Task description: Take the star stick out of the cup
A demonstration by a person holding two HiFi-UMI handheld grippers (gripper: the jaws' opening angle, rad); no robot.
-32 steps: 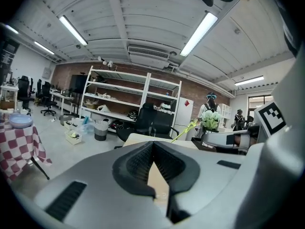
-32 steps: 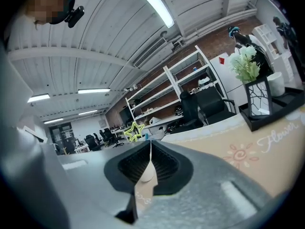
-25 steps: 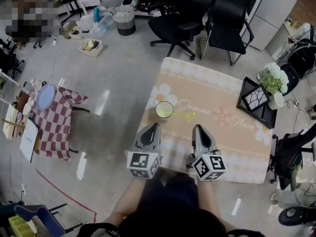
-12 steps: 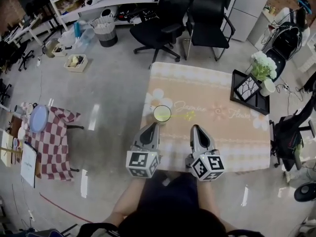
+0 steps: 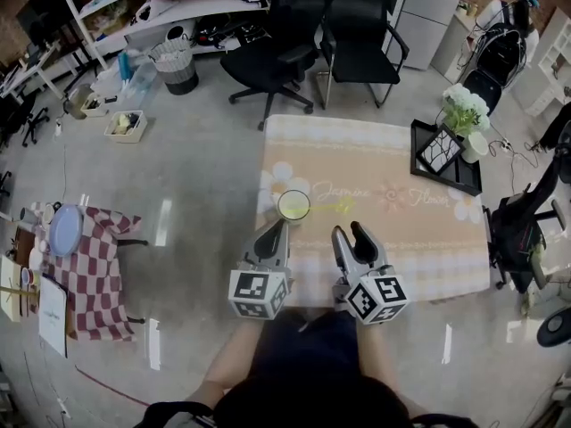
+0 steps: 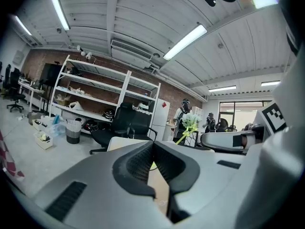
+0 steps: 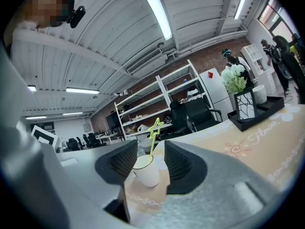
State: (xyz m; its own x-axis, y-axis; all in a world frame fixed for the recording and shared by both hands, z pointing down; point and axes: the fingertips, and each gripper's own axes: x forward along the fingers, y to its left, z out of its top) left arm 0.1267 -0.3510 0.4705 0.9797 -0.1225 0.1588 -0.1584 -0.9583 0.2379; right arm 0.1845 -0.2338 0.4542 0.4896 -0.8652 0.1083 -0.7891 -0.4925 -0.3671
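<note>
Ahead of the right gripper (image 5: 349, 231), jaws opening empty, the star stick (image 7: 153, 133) seemingly leans in the cup (image 7: 146, 171).

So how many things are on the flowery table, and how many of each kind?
Cup: 1
Star stick, standing in the cup: 1
Black tray: 1
Picture frame, on the tray: 1
Vase of white flowers, on the tray: 1
Total: 5
</note>
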